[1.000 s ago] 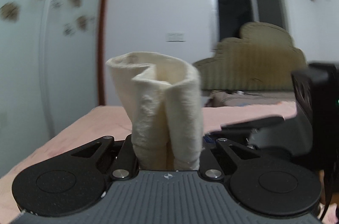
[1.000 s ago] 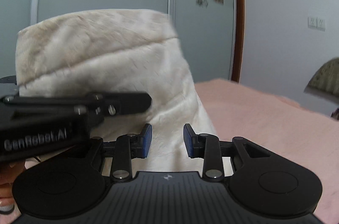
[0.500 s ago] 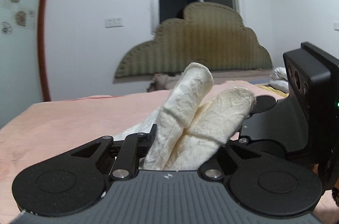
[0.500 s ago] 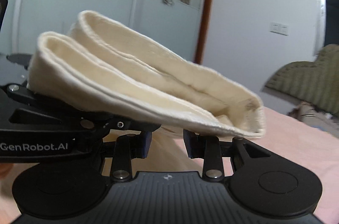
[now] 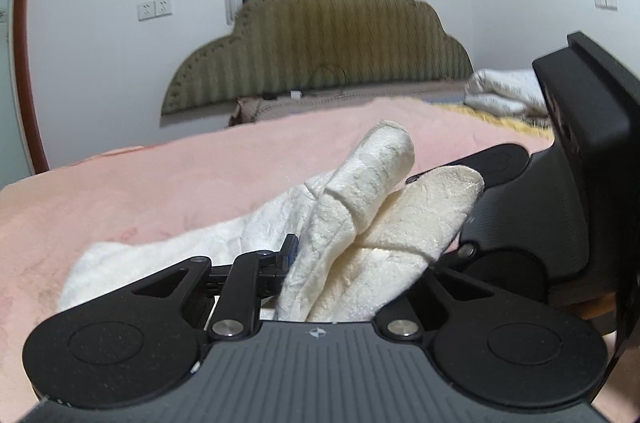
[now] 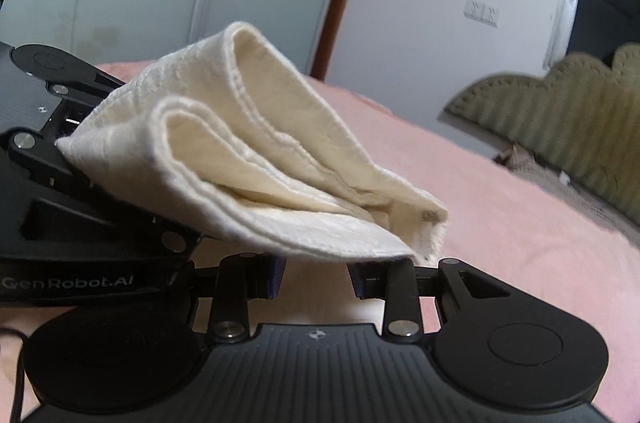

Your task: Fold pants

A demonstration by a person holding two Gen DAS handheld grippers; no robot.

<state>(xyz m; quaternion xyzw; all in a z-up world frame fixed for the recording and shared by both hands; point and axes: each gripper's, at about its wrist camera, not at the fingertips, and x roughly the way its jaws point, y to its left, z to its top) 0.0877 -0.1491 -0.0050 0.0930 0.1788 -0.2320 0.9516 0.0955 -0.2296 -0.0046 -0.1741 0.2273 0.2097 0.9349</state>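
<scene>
pants | mid-fold, bundled layers not yet laid flat | left gripper pinching them | right gripper beside it, jaws apart, fold draped above, grip unclear

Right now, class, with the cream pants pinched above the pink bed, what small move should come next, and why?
Probably lower them onto the pink bedspread: the left hand-held gripper pinches the cream textured pants with their folded end raised, while the right hand-held gripper holds nothing in view.

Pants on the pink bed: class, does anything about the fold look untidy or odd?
Yes. The cream pants bunch in two uneven rolls in the left gripper, edges misaligned; the rest trails rumpled on the pink bedspread.
</scene>
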